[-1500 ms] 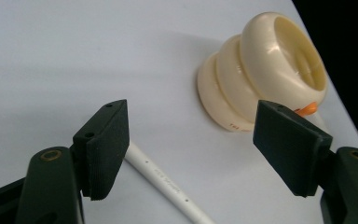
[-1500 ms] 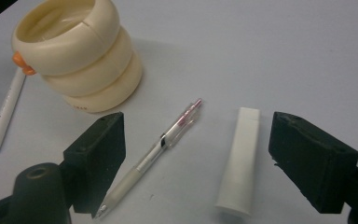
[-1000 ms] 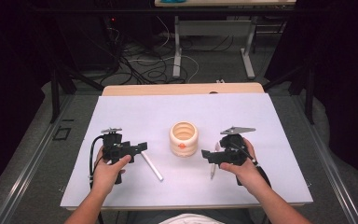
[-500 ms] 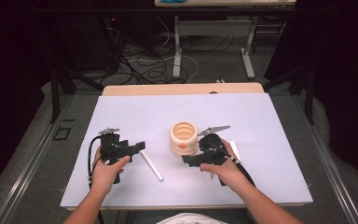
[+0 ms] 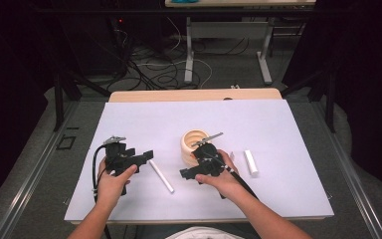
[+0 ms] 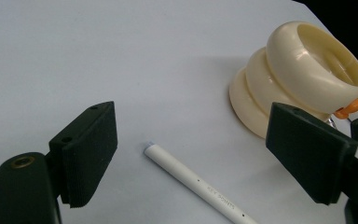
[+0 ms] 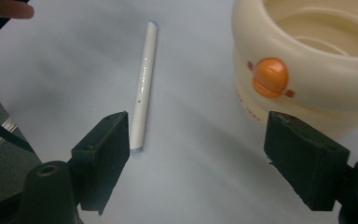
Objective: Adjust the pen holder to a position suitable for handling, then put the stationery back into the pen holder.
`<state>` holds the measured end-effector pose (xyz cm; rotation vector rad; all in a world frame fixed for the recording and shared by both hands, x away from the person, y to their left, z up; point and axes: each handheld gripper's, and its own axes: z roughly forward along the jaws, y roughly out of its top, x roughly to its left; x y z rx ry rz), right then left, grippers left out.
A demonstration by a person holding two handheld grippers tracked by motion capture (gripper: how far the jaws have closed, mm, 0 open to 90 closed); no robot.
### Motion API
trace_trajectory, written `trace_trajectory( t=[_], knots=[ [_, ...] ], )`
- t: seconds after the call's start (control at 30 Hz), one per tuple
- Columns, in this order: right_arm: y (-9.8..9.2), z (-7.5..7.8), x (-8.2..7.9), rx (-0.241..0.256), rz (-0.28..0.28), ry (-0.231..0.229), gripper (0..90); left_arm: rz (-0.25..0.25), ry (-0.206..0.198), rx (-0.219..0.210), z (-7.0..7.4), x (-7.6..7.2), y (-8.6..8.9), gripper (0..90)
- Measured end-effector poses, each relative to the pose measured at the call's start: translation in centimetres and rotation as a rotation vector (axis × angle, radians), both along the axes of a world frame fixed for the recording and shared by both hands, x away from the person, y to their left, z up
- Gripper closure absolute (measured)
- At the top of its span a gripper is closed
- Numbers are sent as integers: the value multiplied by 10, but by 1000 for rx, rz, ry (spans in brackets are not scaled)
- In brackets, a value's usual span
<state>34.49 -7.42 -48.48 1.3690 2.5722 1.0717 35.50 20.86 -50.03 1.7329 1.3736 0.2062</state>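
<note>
Pen (image 5: 161, 176): slim white stick w/ tiny dark print along barrel, flat on white worktop (image 5: 278, 124). Left gripper (image 5: 146, 155) at its left, jaws wide, empty. Right gripper (image 5: 184, 174) on its right by cream ringed holder (image 5: 193, 145), jaws wide, empty

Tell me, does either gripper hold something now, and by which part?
Nothing is held. The left gripper and the right gripper both have their jaws apart, with the white pen lying free on the table.
</note>
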Motion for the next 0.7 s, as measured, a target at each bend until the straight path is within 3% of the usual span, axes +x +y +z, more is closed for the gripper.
trace_trajectory(
  t=[0.07, 0.13, 0.2, 0.23, 0.43, 0.5, 0.6, 0.63, 0.67, 0.7],
  knots=[
    [6, 1, 1, -10, 9, 32, 283, 5, -9, -2, -1, 0, -1, 169],
    [13, -2, 2, 15, -1, 8, 304, -3, -1, 7, -1, 1, -1, 169],
    [17, 0, 3, -23, 2, 40, 339, -7, 8, 4, -2, 1, -1, 169],
    [20, -3, 4, 4, -9, 23, 348, -4, 2, 6, -3, 1, -1, 169],
    [35, -6, 7, -59, 2, 64, 442, -8, 5, 6, -1, 1, 0, 169],
    [39, -8, 10, -75, 20, 51, 471, -4, 5, 3, -1, 1, 0, 170],
    [46, -10, 12, -87, 10, 72, 504, 0, 3, 4, -2, 1, 1, 170],
    [48, -14, 13, -67, 8, 48, 516, 0, 8, 5, -2, 2, 1, 170],
    [49, -12, 14, -107, 15, 72, 530, 1, 9, 6, -2, 2, 1, 170],
    [51, -14, 14, -91, 5, 65, 541, 0, 10, 8, -3, 2, 2, 171]
  ],
)
